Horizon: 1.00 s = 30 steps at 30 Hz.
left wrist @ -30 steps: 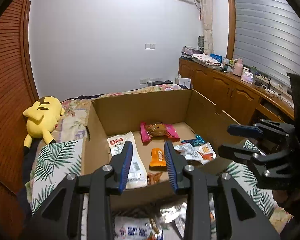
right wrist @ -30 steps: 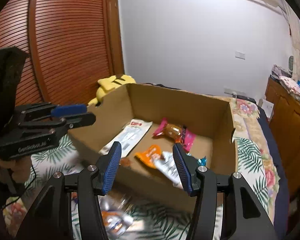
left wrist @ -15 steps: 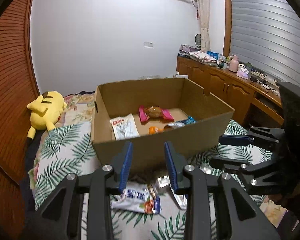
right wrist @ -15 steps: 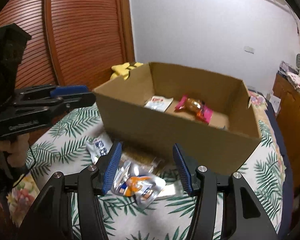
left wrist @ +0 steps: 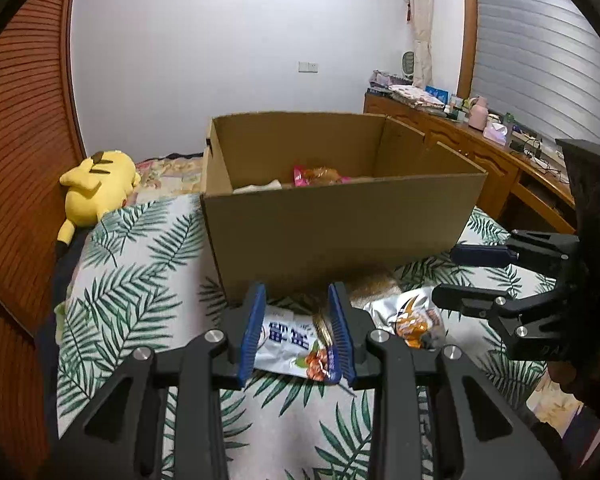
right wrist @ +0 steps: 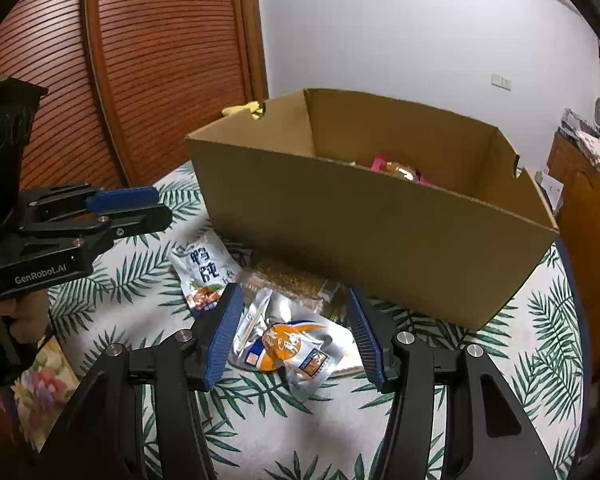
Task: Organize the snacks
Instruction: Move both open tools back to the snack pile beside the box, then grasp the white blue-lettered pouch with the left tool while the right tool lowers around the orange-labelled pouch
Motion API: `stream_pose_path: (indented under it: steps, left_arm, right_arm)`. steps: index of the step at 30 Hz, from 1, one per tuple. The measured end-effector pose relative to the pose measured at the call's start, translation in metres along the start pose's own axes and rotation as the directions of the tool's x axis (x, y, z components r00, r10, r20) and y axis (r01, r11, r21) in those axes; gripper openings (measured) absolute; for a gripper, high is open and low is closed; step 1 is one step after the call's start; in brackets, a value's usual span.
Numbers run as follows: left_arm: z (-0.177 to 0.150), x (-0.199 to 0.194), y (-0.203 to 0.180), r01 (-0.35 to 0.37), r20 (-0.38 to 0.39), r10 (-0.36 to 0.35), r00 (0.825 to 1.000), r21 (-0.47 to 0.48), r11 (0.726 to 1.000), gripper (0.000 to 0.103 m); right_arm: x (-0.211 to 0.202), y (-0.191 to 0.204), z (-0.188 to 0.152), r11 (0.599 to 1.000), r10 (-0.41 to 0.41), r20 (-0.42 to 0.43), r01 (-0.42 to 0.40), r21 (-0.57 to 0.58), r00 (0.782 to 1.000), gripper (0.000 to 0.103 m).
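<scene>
- Dropping from over the open brown cardboard box to the loose packets in front of it; box interior, in full view a second ago, now mostly hidden behind its near wall. Looks like the next pick is starting.
- Left gripper: jaws apart, empty, framing the white-and-blue crinkly plastic snack pouch at lower centre.
- Right gripper: jaws apart, empty, framing the silver foil packet with orange print, lower centre.
- Flat brown grainy bar in clear wrap lies between the packets and the box wall.
- Pink-wrapped snack already boxed, upper right.
- Everything sits on soft palm-leaf bedspread.
</scene>
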<state>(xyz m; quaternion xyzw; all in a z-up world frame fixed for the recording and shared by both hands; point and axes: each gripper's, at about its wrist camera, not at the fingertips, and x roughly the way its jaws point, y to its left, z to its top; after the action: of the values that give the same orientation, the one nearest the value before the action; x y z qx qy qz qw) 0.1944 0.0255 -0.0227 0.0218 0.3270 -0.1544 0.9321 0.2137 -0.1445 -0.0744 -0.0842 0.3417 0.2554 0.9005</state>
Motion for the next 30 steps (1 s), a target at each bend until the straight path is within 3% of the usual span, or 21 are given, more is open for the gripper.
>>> stream_pose_path:
  steps: [12,22,30]
  left_arm:
    - [-0.022,0.011,0.005,-0.006,-0.056,0.004,0.998,-0.032,0.999,0.032]
    - [-0.037,0.015,0.005,0.001,-0.082,-0.006,0.997,-0.057,0.998,0.032]
    - [-0.045,0.015,0.007,0.009,-0.092,-0.015,0.996,-0.068,0.998,0.032]
  right_arm:
    - [0.031,-0.009,-0.013,1.0,0.02,-0.083,-0.021,-0.012,0.996,0.062]
    - [0.052,-0.006,0.003,0.997,0.07,-0.121,-0.074,-0.033,0.99,0.066]
    - [0.07,0.003,-0.004,0.99,0.109,-0.226,-0.127,-0.068,0.968,0.066]
